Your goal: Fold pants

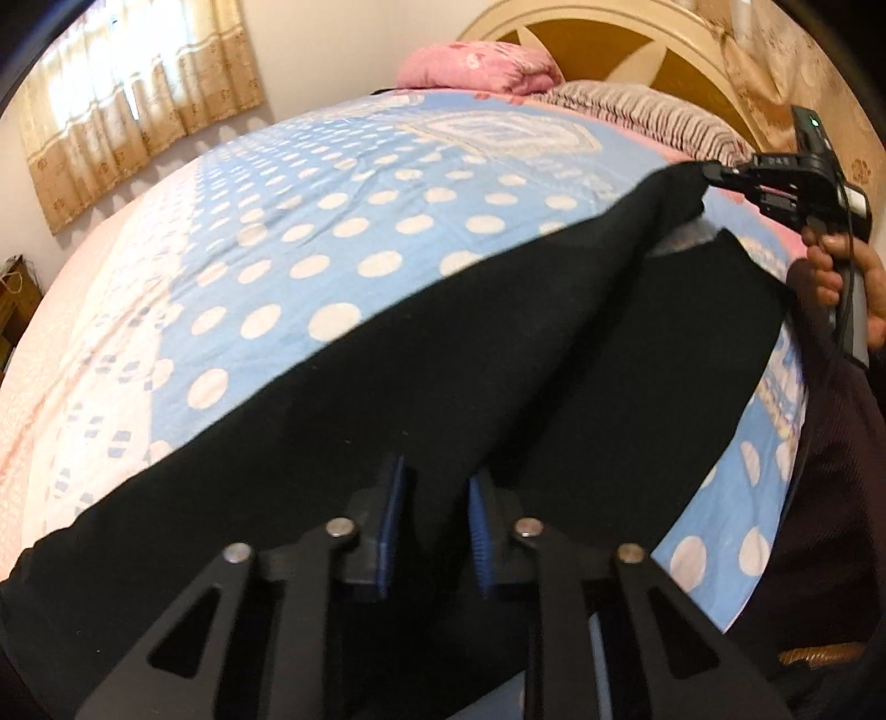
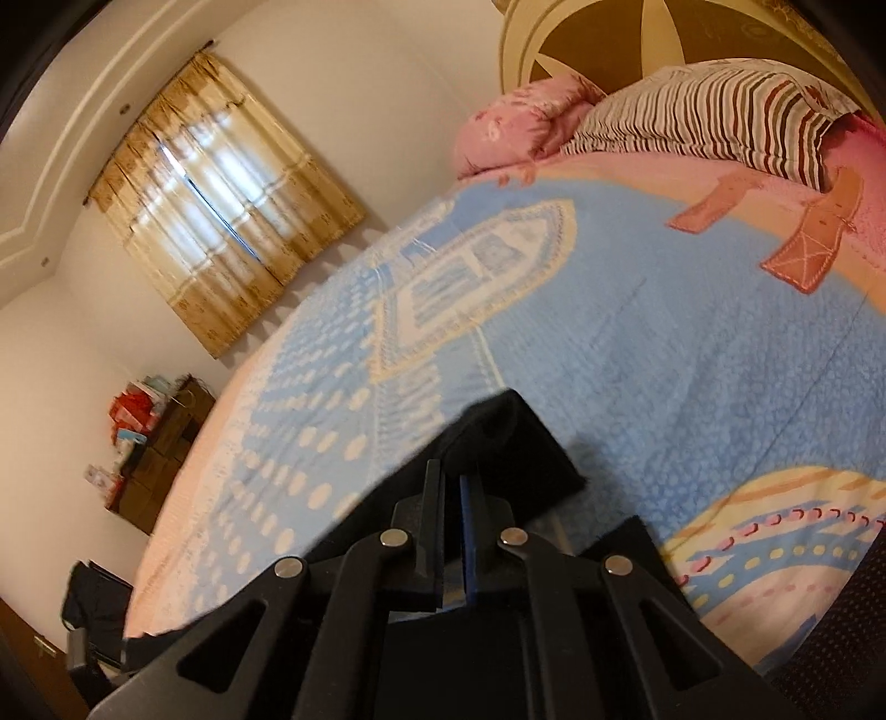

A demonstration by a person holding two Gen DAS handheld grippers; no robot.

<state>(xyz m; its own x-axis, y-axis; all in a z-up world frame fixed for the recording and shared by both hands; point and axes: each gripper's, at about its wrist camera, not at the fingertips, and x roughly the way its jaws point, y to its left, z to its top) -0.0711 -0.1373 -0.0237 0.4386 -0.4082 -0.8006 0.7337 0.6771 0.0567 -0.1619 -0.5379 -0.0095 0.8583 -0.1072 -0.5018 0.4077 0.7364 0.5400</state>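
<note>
Black pants [image 1: 454,354] hang stretched above a blue bedspread with white dots [image 1: 310,232]. My left gripper [image 1: 434,487] is shut on the near edge of the pants, with cloth pinched between its blue pads [image 1: 394,509]. My right gripper [image 1: 714,174] shows at the far right in the left wrist view, shut on the pants' far corner. In the right wrist view, the right gripper [image 2: 451,476] is shut on a black fold of the pants [image 2: 509,443], held above the bedspread [image 2: 664,360].
A pink pillow [image 1: 476,66] and a striped pillow [image 1: 637,111] lie at the headboard [image 1: 598,27]. A curtained window [image 2: 221,188] is on the far wall. Boxes [image 2: 155,443] stand by the bed's far side. The person's hand [image 1: 847,277] holds the right gripper's handle.
</note>
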